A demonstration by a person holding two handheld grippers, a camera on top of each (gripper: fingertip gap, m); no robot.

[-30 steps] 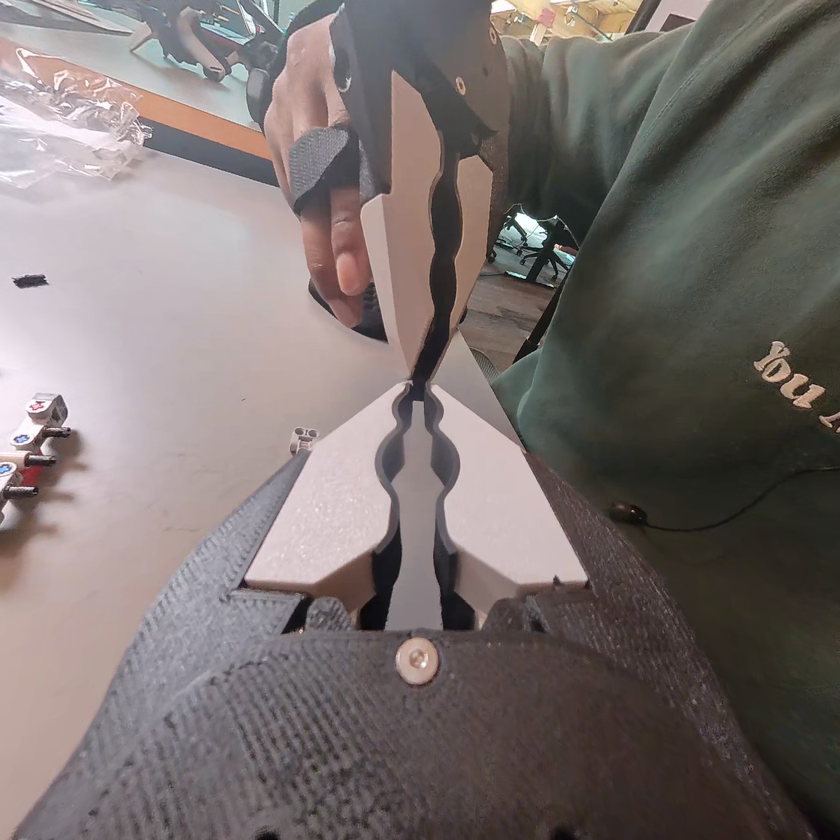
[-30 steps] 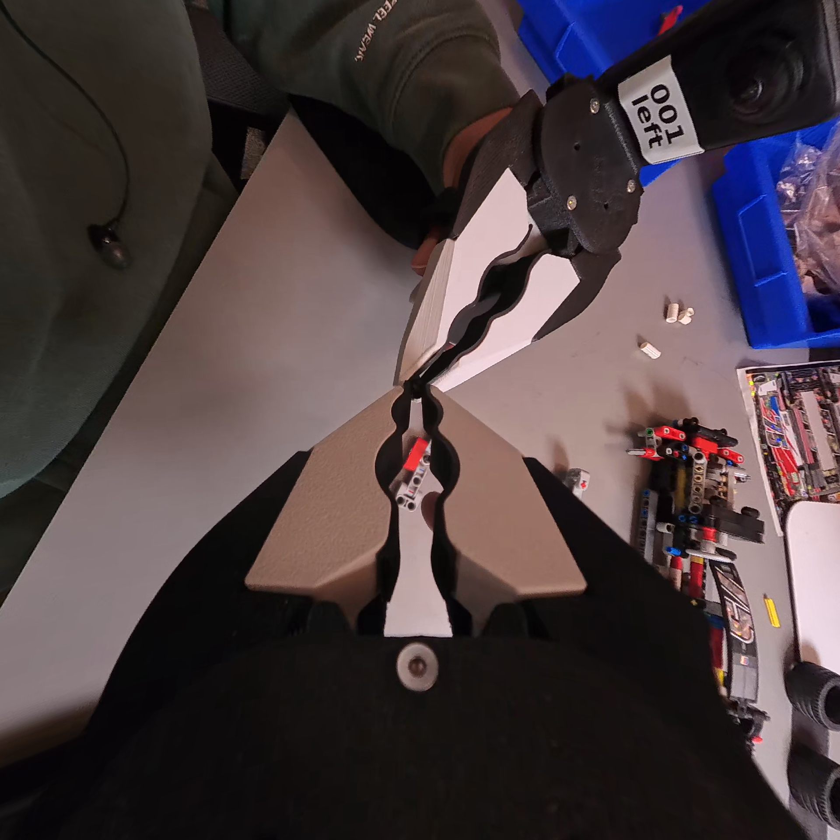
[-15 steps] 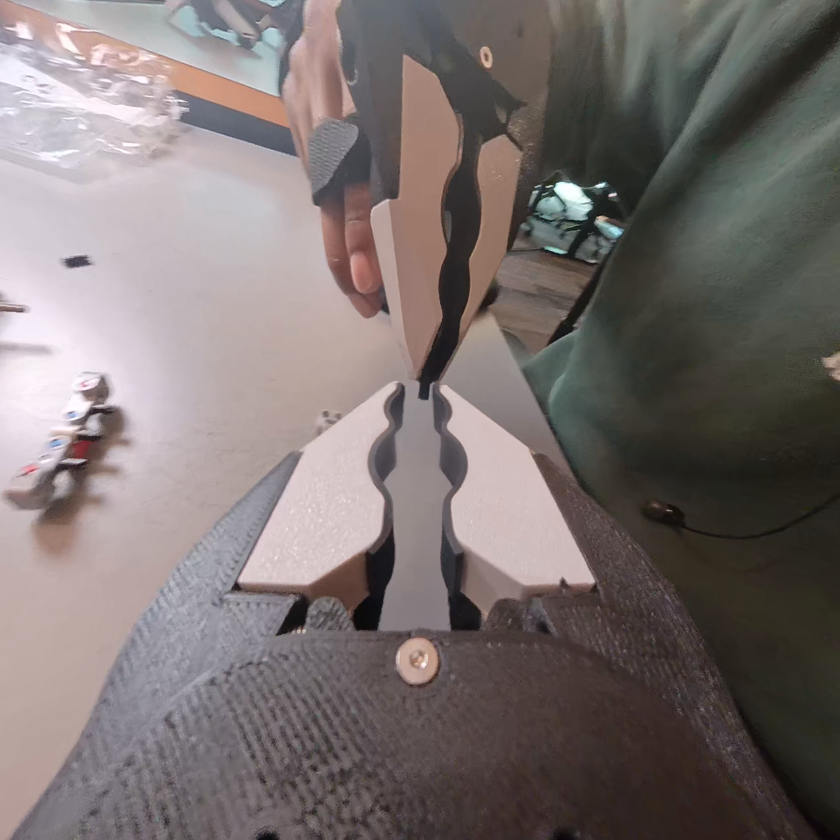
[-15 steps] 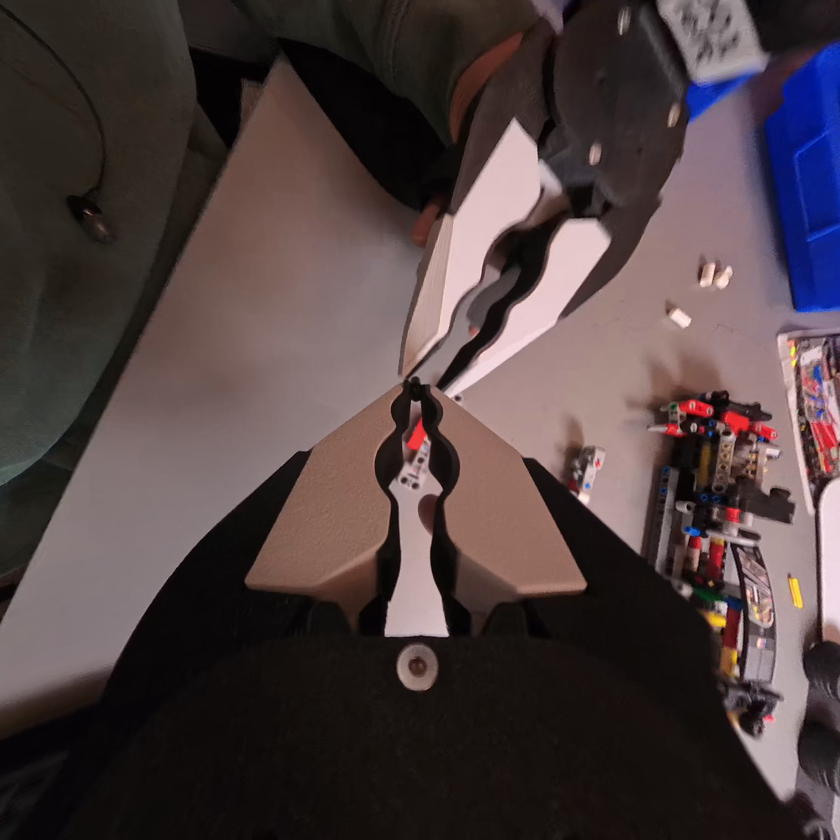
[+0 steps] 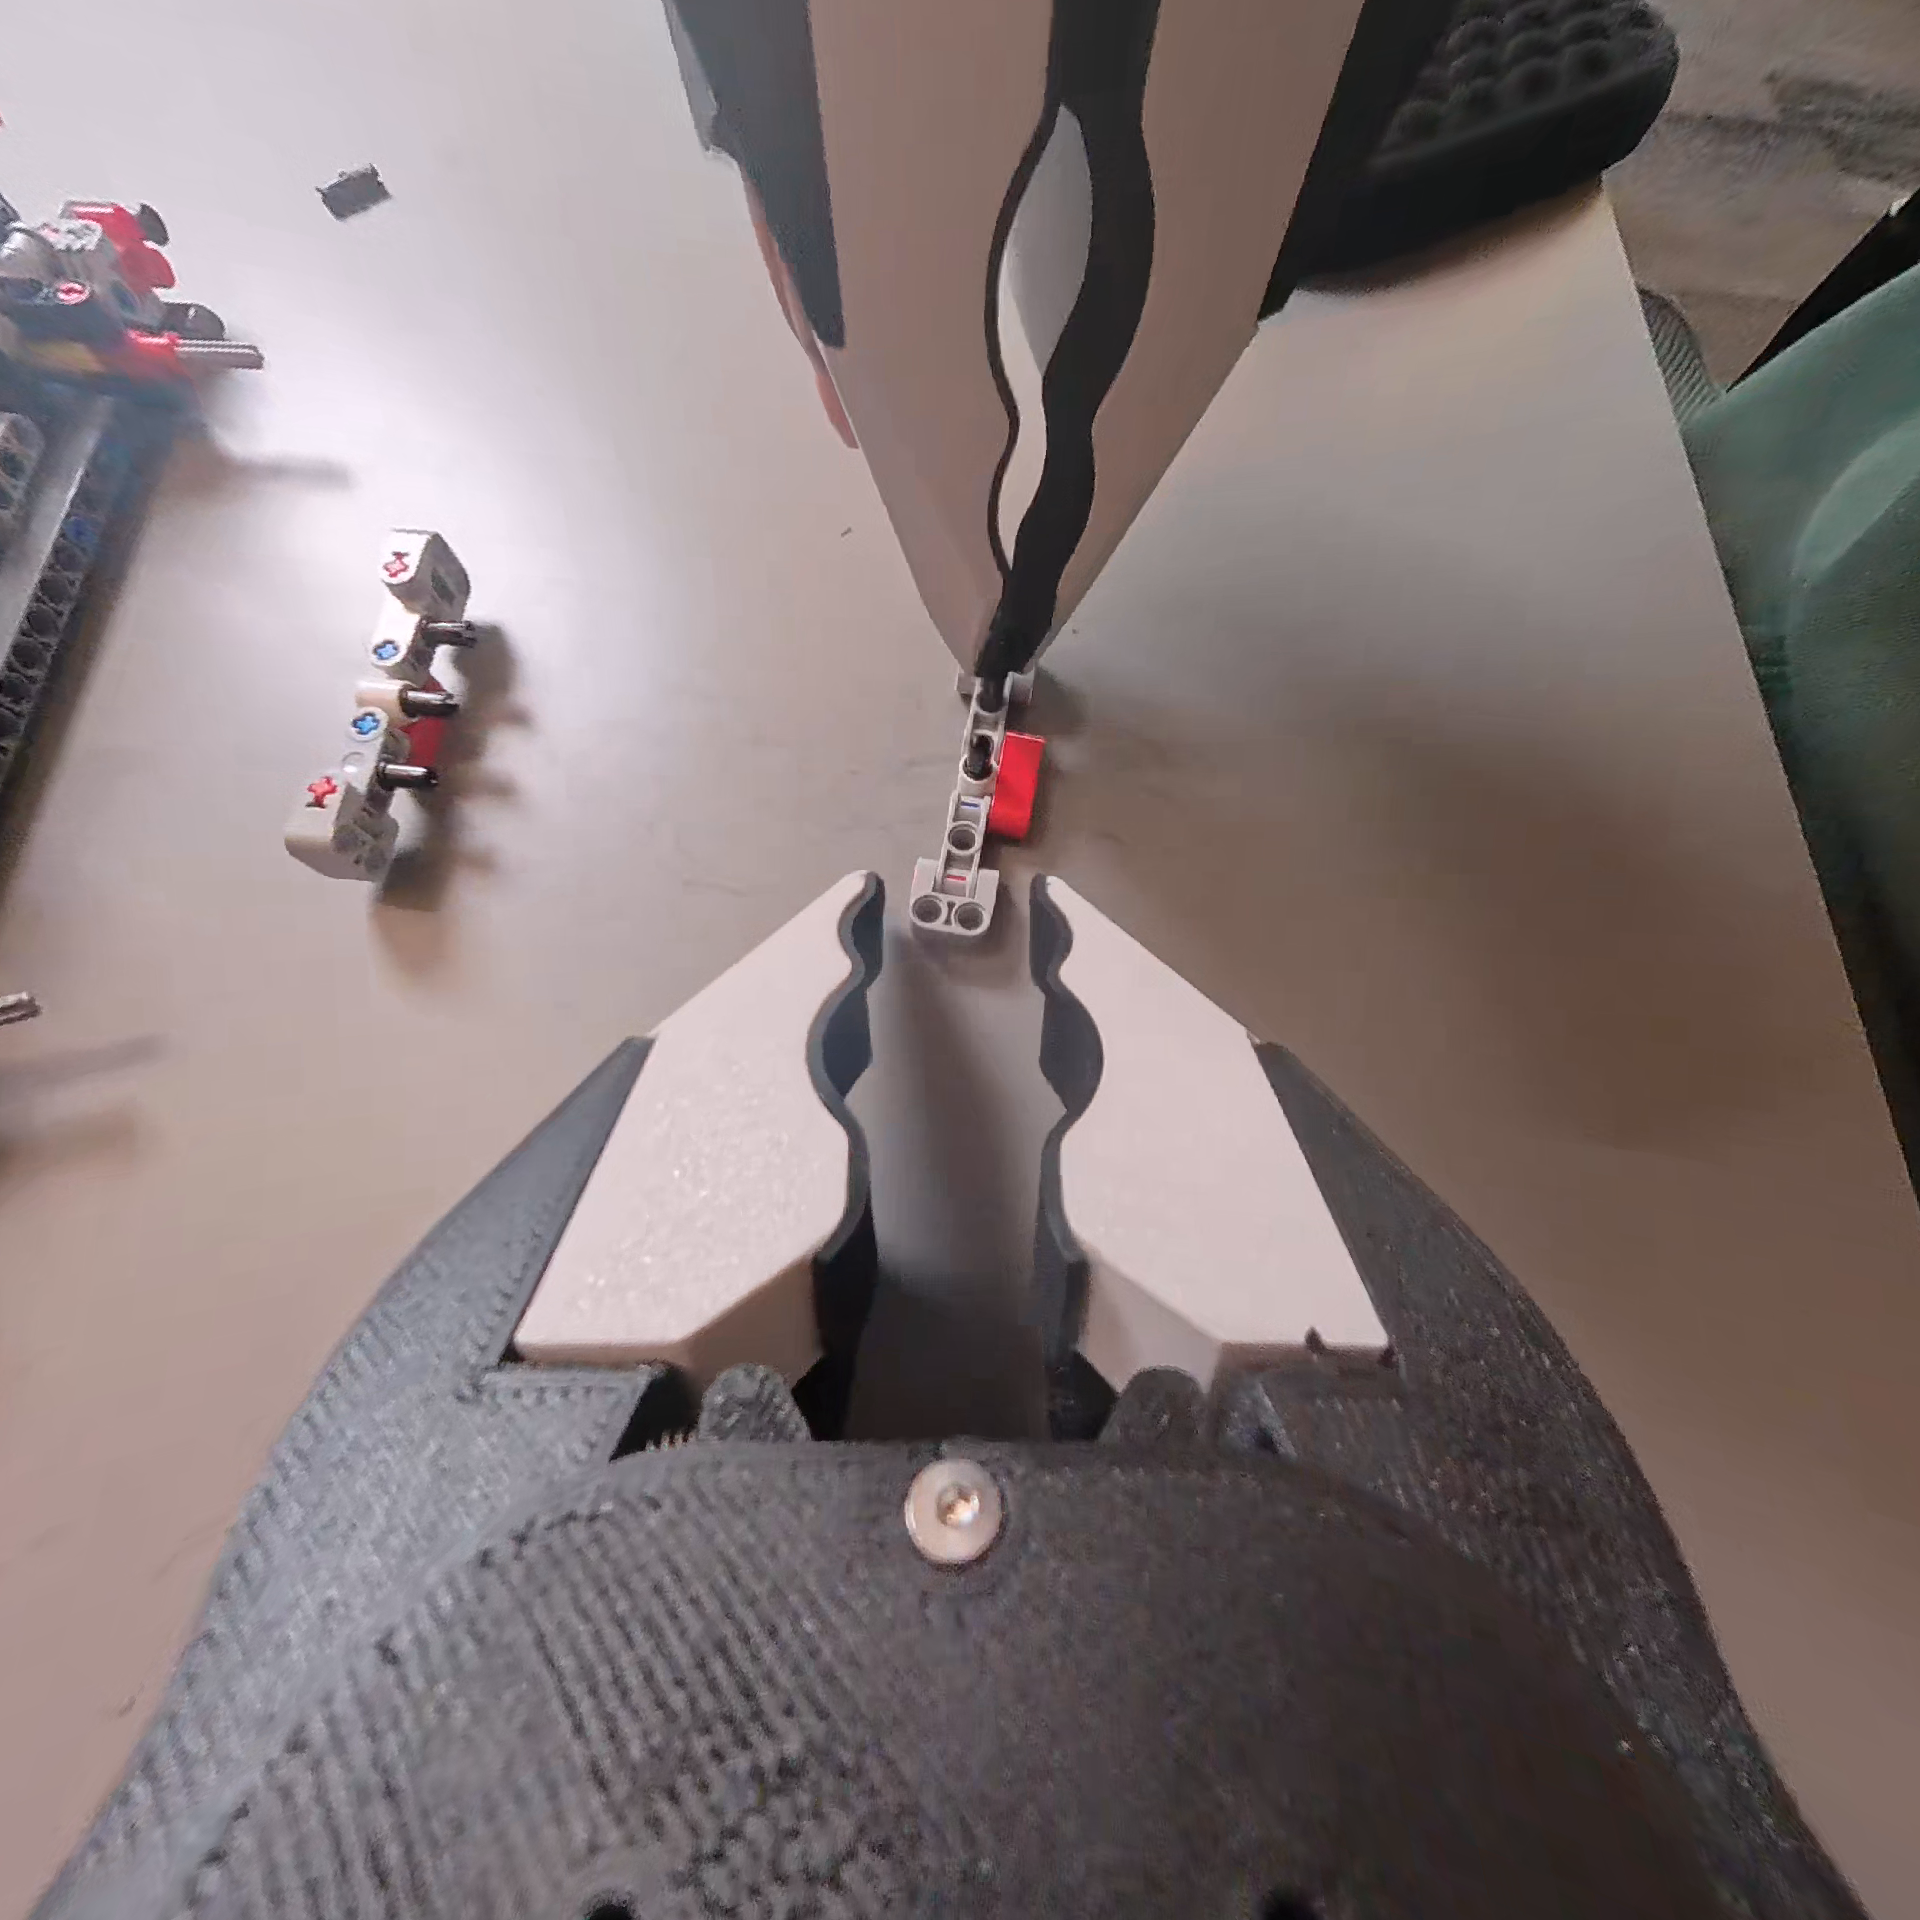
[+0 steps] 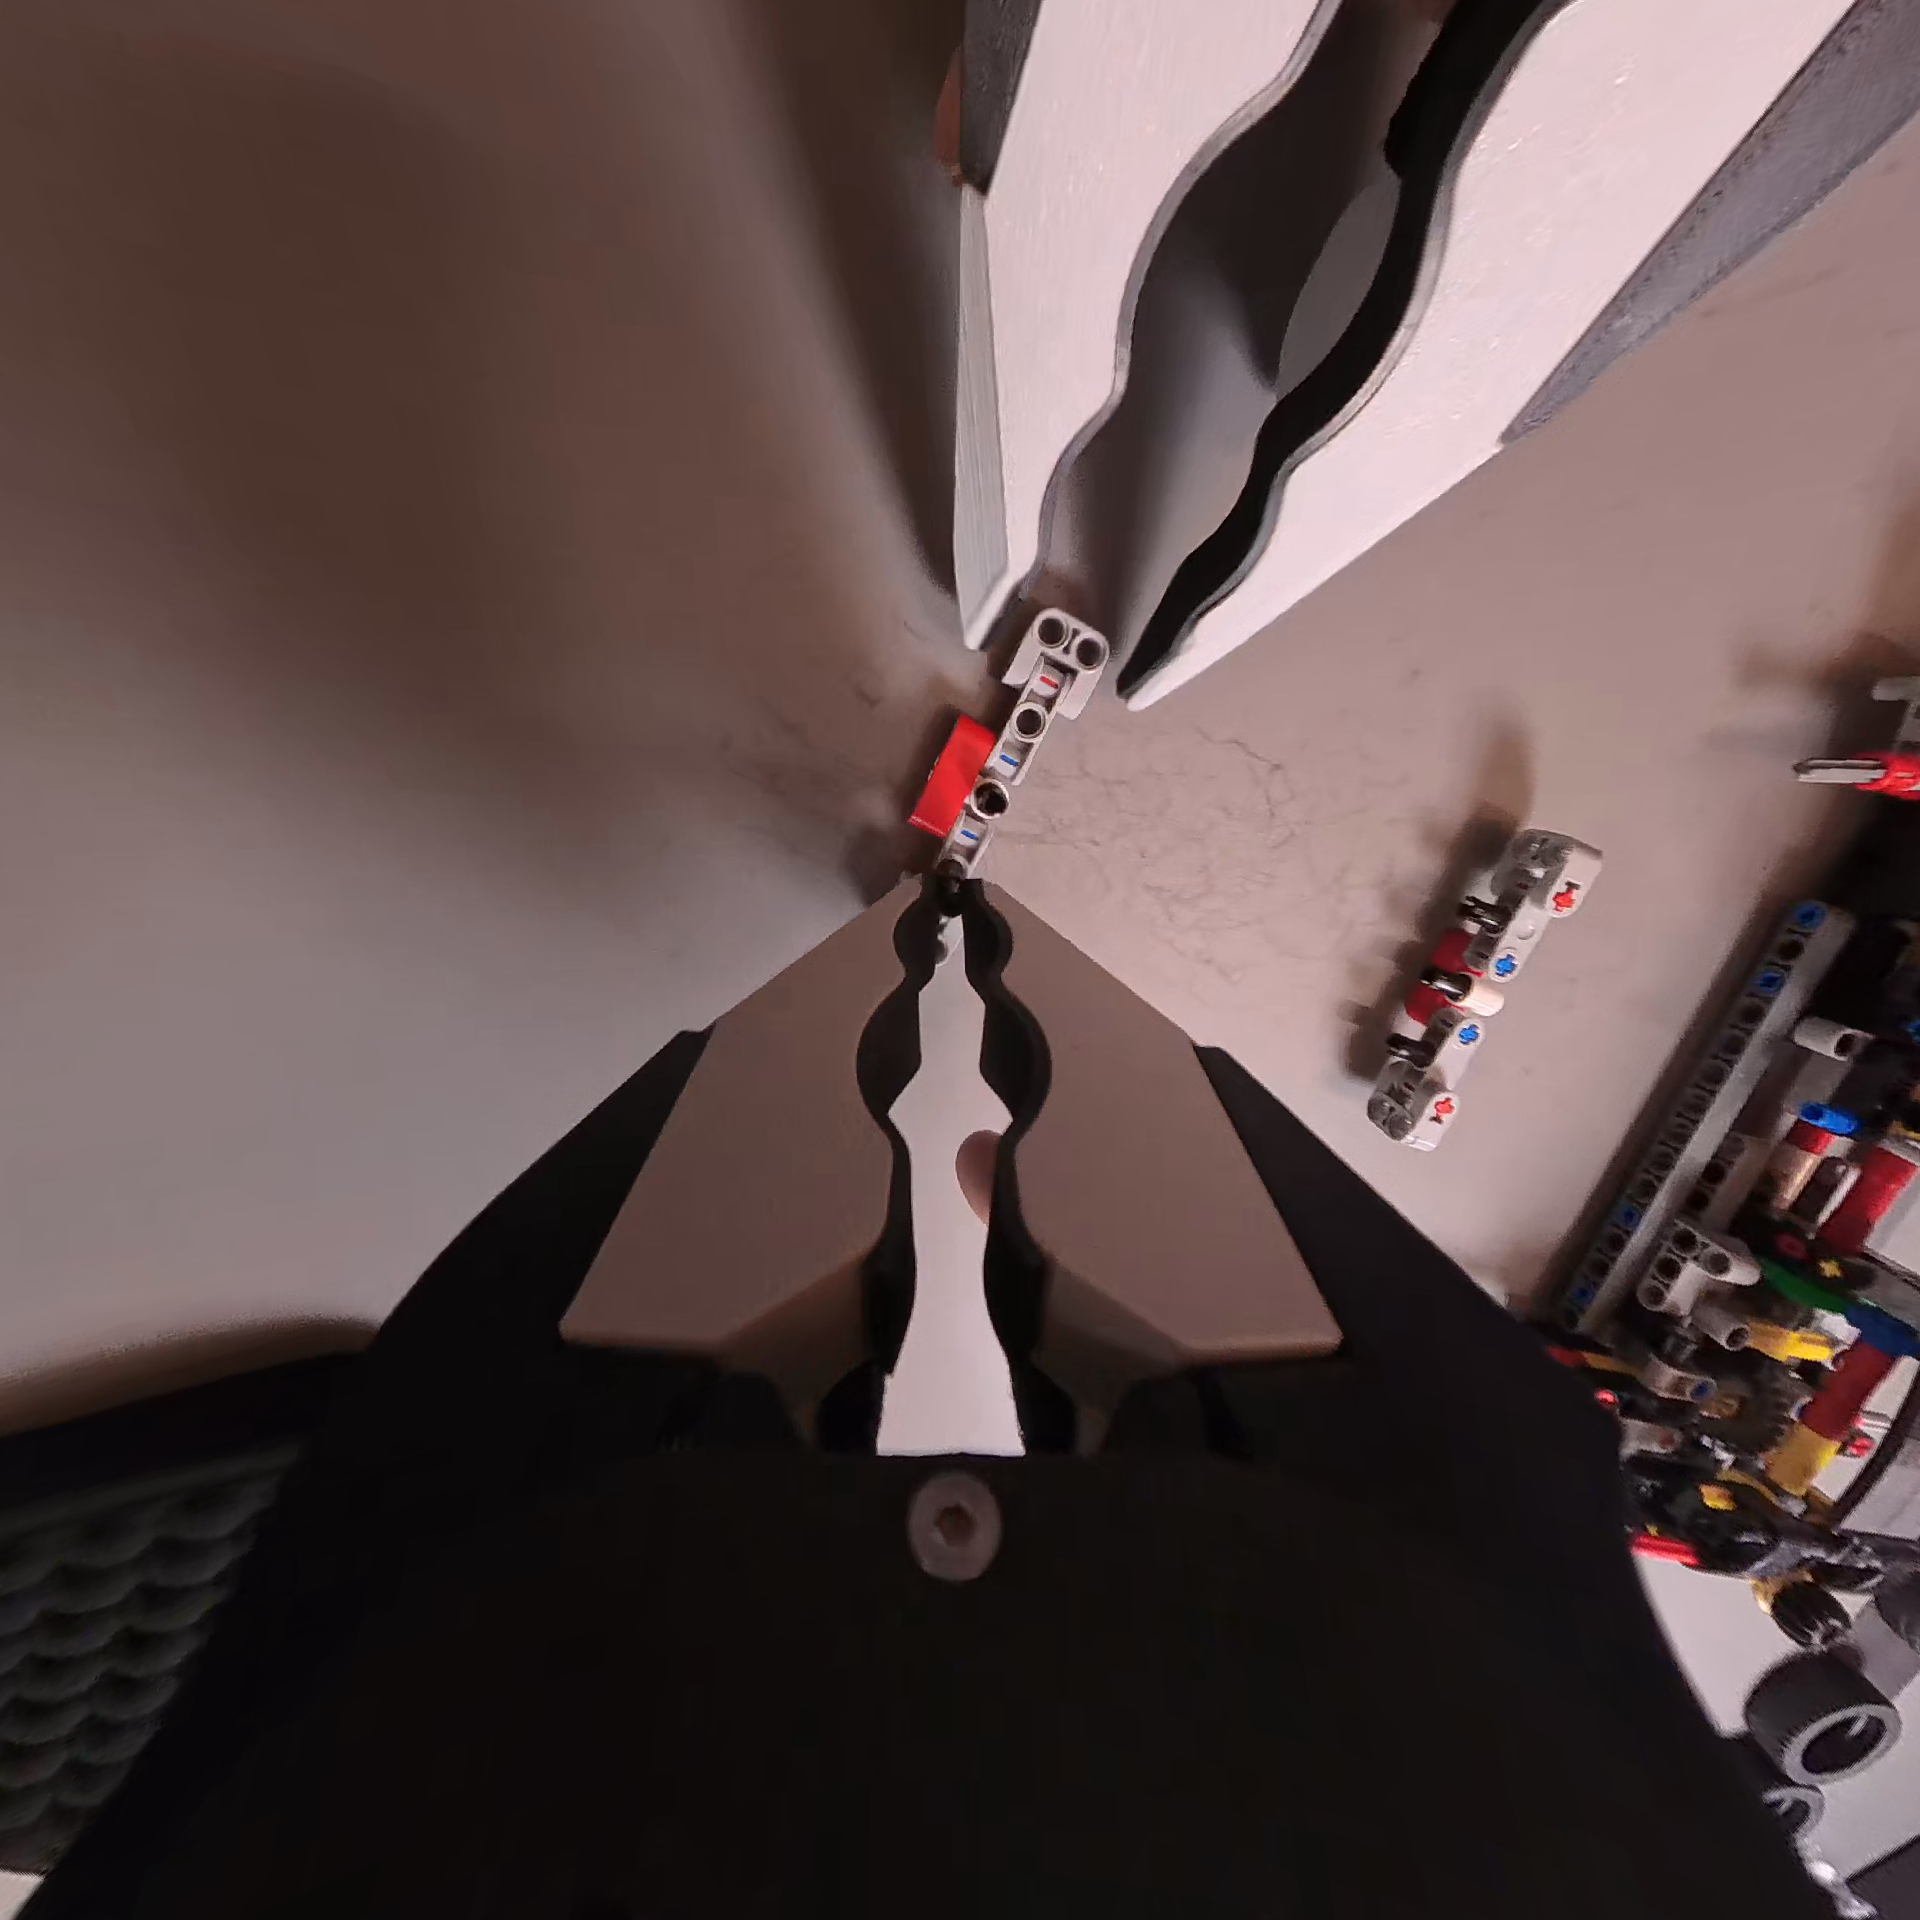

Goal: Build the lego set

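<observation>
Plastic is what the small grey beam (image 5: 961, 821) is made of, so I judge it light, stiff and a little slippery; a red block (image 5: 1016, 784) is fixed on its side. It is low over the pale table (image 5: 623, 312), maybe touching it, between the two tools. The right gripper (image 6: 954, 891) is clenched on the thin far end of this beam, where a dark pin seems to stick out, but the contact is too small to see well. The left gripper (image 5: 954, 891) is released, its jaws spread on both sides of the wider end with two holes, not touching it. I think this wide end is the best place to take hold, because it is flat and gives more surface; a squeeze on the red block could twist the piece. To the left of the beam lies another short grey assembly (image 5: 379, 717) with black pins, well apart, and the big half-built model (image 6: 1766, 1247) is farther away with a loose wheel (image 6: 1823, 1735). Nothing stands between the open jaws and the beam.
</observation>
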